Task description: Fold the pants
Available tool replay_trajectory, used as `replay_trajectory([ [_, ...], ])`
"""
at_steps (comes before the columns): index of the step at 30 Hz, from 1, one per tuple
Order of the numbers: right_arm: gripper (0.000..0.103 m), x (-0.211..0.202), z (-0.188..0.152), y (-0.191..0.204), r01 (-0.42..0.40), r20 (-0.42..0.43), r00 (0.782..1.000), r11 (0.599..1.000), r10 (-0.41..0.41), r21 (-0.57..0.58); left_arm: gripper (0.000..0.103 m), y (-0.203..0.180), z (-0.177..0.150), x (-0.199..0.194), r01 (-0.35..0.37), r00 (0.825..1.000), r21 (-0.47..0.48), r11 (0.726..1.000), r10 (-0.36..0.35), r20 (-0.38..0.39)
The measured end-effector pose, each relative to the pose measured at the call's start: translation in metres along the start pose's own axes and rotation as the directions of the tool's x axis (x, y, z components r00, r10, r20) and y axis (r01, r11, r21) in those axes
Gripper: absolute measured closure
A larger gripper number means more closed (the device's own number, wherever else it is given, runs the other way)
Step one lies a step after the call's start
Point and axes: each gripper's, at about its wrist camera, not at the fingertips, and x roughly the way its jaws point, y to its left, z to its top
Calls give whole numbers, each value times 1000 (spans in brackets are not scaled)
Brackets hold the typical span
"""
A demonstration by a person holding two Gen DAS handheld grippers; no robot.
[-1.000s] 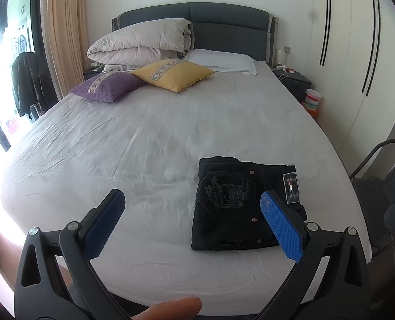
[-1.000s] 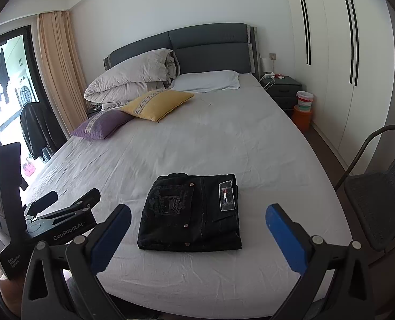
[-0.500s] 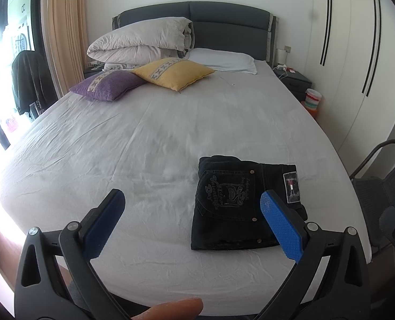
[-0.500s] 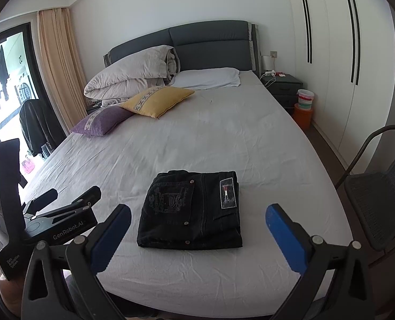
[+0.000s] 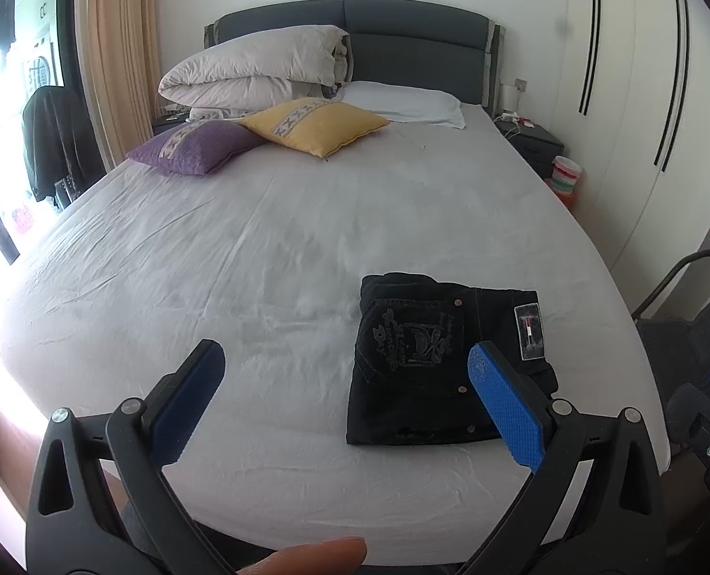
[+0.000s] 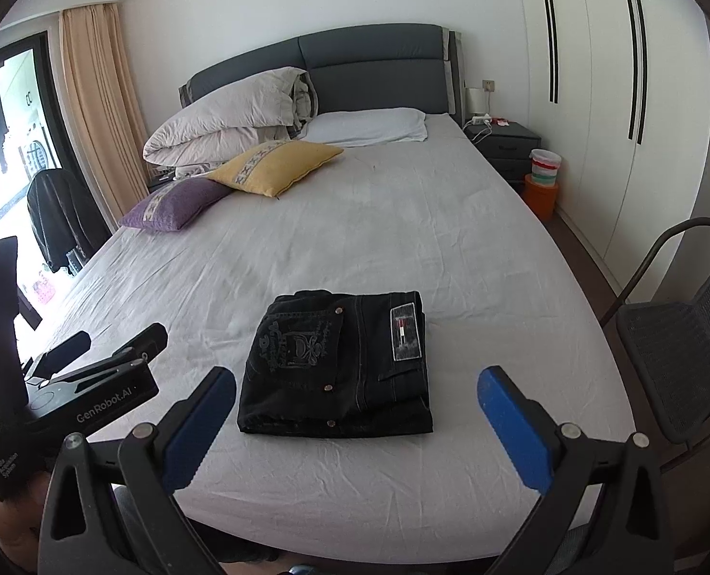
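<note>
The black pants [image 6: 335, 364] lie folded into a compact rectangle on the white sheet of the bed [image 6: 402, 220], close to the foot edge, with a back pocket and a small label facing up. In the right wrist view they sit at about 12 o'clock from the right gripper [image 6: 355, 426], just beyond it and between the lines of its two blue fingers [image 6: 510, 424], which are spread wide and hold nothing. In the left wrist view the pants [image 5: 431, 359] are at about 1 o'clock from the left gripper [image 5: 350, 400]; its fingers [image 5: 503, 407] are also wide apart and empty, and the right one covers a part of the pants' right side. Both grippers hang over the foot edge of the bed and do not touch the cloth. Far behind, at 11 o'clock, a yellow cushion [image 6: 278, 165] and a purple cushion [image 6: 175, 203] rest near the folded duvet [image 6: 230, 120]. A fingertip [image 5: 316, 558] shows at the bottom of the left view.
</note>
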Motion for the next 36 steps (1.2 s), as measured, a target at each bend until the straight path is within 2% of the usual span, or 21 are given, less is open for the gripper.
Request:
replay_trajectory([
  [36,0,2,-1,0,-3,-24,1000,1000,3,-2,0,1,-5,3,0,1000,-1,1000,0,-8],
])
